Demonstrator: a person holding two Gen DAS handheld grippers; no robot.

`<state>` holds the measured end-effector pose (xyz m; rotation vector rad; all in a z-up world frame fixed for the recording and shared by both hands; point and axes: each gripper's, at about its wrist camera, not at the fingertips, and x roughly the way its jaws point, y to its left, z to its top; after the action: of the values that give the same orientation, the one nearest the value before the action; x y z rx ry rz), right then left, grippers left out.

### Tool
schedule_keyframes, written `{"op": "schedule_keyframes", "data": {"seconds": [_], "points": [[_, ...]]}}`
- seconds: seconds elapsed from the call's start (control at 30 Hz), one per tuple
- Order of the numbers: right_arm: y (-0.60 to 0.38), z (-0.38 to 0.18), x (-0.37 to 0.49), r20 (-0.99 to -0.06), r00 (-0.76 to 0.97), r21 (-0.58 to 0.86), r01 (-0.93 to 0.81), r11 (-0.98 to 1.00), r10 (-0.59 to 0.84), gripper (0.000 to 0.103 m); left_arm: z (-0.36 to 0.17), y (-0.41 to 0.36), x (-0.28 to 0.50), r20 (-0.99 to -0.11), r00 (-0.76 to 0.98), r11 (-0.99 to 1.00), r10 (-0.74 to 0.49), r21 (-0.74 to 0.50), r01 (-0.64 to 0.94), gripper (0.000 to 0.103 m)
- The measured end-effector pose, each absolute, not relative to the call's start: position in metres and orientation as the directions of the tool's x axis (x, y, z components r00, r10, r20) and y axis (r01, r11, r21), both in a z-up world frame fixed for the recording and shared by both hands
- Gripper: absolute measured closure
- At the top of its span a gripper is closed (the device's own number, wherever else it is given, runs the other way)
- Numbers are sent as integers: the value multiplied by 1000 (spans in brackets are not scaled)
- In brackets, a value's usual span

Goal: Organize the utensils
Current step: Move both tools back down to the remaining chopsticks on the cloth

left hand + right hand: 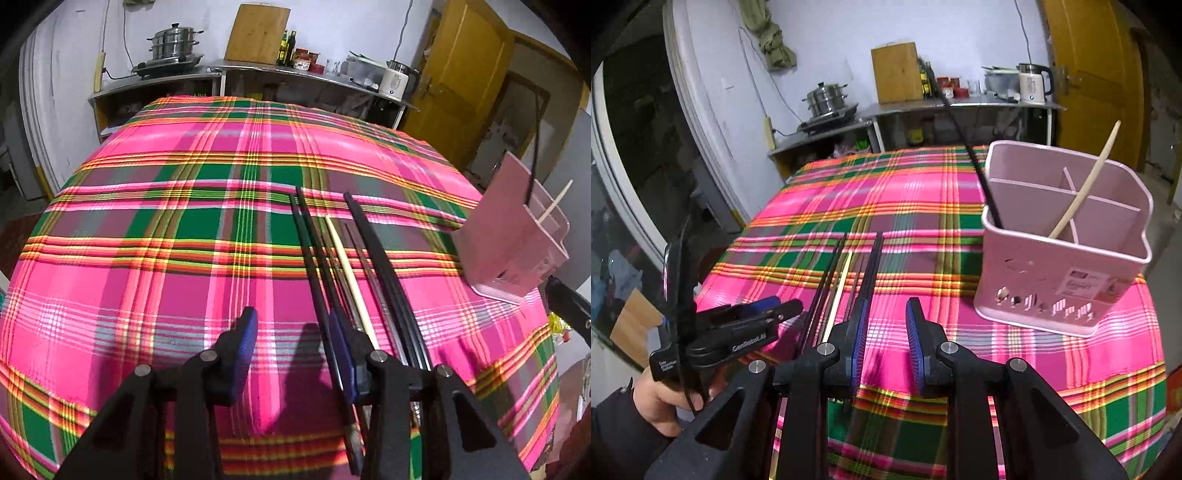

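The chopsticks (pixel 347 266) lie in a loose row on the plaid table (pixel 166 229), just beside the left claw (pixel 295 332), whose fingers stand apart and empty. The right claw (pixel 886 328), also apart, hovers left of the pink holder (pixel 1063 254), which holds one black chopstick (pixel 975 162) and one pale chopstick (pixel 1086 181).

left hand-held gripper (pixel 291 332) open, chopsticks (pixel 354 266) on plaid tablecloth (pixel 166 229), pink holder (pixel 513 236)

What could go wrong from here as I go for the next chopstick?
1. The chopsticks lie packed side by side, so the open left gripper may pinch several or scatter them.
2. The pink holder already holds a black chopstick and a pale one, both leaning out; a careless drop-in could knock them or tip the holder.
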<state>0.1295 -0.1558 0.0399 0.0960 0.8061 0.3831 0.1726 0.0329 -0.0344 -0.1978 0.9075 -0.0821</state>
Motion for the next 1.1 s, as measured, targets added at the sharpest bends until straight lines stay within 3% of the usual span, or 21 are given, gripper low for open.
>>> {"op": "schedule_keyframes", "data": {"seconds": [0.3, 0.53, 1.1], "points": [[-143, 22, 143, -715, 596, 227, -296, 928, 365, 81, -44, 23, 188, -778, 615, 987, -130, -160, 6, 65], [-126, 7, 158, -741, 569, 211, -305, 929, 356, 81, -45, 27, 186, -777, 625, 994, -78, -106, -8, 89], [-93, -40, 218, -807, 481, 210, -307, 928, 342, 81, -46, 59, 186, -782, 611, 982, -126, -184, -33, 89]]}}
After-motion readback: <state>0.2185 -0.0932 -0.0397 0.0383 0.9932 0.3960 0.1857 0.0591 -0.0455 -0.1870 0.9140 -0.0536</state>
